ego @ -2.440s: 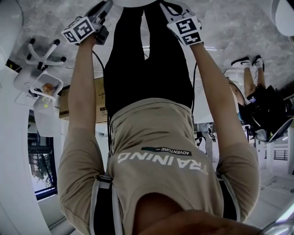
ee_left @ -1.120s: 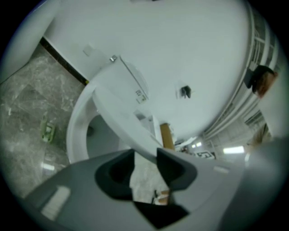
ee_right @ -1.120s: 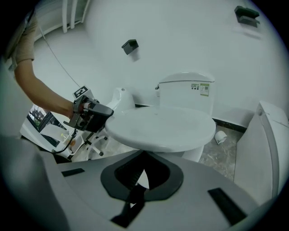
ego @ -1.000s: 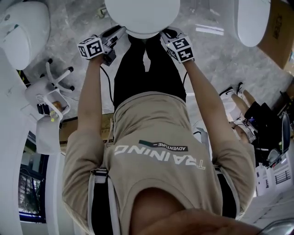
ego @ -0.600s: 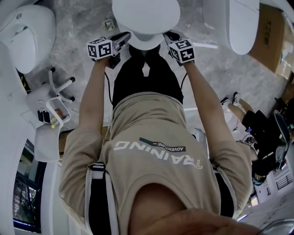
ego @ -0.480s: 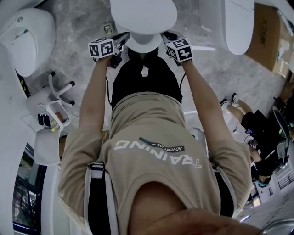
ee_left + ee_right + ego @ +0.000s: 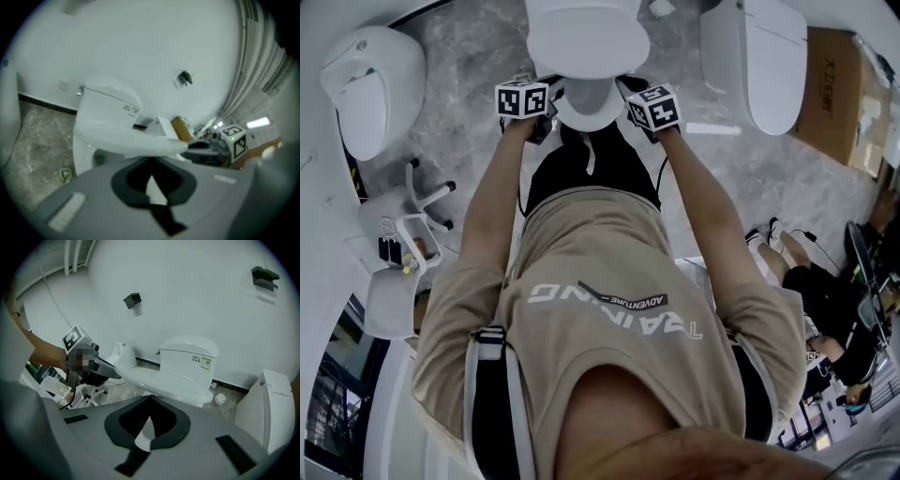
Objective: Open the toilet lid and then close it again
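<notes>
Head view puts the toilet (image 7: 586,37) at 12 o'clock from my torso, with the front nose of its lid (image 7: 586,101) lying between the two tools. The left gripper (image 7: 546,111) sits at 9 o'clock of that nose and the right gripper (image 7: 630,94) at 3 o'clock, both close against it.

Left gripper view shows its jaws brought fully together with nothing clamped. The lid's front rim lies just beyond the tips at 12 o'clock. Right gripper view shows the same: jaws together, nothing pinched, lid ahead at 12 o'clock.

The lid lies low over the bowl. I cannot tell whether its front edge has left the seat.

Assessment: the opening step is in hand, at its very start. The next move calls for both closed tips to catch under the front rim and raise it evenly. The lid then swings back toward the tank. Uneven lift risks a tip slipping off the smooth rim.

A second toilet (image 7: 370,84) stands at 9 o'clock, well apart.
</notes>
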Motion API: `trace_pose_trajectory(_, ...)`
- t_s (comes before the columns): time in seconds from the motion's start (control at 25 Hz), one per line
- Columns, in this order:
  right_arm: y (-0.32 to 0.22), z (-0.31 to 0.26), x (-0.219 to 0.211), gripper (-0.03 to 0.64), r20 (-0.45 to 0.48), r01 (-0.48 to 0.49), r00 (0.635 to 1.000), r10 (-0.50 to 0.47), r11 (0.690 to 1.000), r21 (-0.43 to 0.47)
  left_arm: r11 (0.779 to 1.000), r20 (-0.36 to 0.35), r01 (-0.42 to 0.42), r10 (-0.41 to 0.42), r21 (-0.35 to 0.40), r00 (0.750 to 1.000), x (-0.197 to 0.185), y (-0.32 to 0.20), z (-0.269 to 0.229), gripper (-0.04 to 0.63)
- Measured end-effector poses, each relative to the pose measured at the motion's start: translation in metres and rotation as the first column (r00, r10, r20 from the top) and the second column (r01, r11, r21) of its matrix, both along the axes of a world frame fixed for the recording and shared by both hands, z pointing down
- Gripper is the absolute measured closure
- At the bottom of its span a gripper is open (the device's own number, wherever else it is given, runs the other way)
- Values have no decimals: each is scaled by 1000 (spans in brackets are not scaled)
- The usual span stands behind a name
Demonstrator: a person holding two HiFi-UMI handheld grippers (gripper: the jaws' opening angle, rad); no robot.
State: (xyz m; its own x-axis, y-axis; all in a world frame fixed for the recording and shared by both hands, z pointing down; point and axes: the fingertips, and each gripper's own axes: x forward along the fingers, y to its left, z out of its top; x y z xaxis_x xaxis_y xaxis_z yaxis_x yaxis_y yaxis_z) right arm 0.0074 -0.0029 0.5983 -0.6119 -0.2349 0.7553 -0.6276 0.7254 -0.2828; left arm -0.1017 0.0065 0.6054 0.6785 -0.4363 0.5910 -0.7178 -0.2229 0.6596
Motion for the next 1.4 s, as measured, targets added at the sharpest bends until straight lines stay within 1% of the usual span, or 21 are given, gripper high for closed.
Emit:
trace_pose_trajectory(0.08, -5, -5, -2, 607, 9, 28, 1000, -28, 1000, 4, 1000, 40, 0, 0, -7, 999, 2, -6, -5, 592)
trace_pose_trajectory(0.2, -19, -11, -1, 607, 7, 76, 997, -77, 997, 17, 1000, 73, 25, -25, -11, 997, 6, -20, -15, 592)
trace_pose_trajectory(0.4, -44, -24, -3, 607, 37, 143, 989, -145, 989, 33, 993, 61, 114, -113, -8, 992, 8, -42, -39, 592)
trace_pose_trajectory(0.68, -86, -35, -12, 607, 82, 155, 984, -159, 986, 58, 980, 77, 198, -199, 20, 977, 3, -85, -63, 592)
trace_pose_trajectory(0.88, -112, -40, -23, 607, 90, 152, 984, -156, 987, 59, 982, 117, 187, -188, 22, 975, -7, -112, -71, 591)
trace_pose_trajectory(1.0, -129, -45, -28, 607, 75, 156, 984, -162, 985, 73, 983, 125, 182, -185, 32, 975, -12, -130, -74, 592)
trace_pose_trajectory(1.12, -145, -51, -32, 607, 48, 152, 986, -157, 984, 96, 984, 104, 172, -176, 46, 979, -16, -147, -78, 592)
trace_pose_trajectory(1.28, -174, -62, -36, 607, 36, 82, 996, -85, 992, 94, 984, 68, 166, -170, 57, 983, -19, -174, -81, 592)
trace_pose_trajectory(1.4, -188, -68, -43, 607, 45, 27, 999, -29, 998, 60, 983, 55, 178, -180, 40, 982, -27, -186, -81, 591)
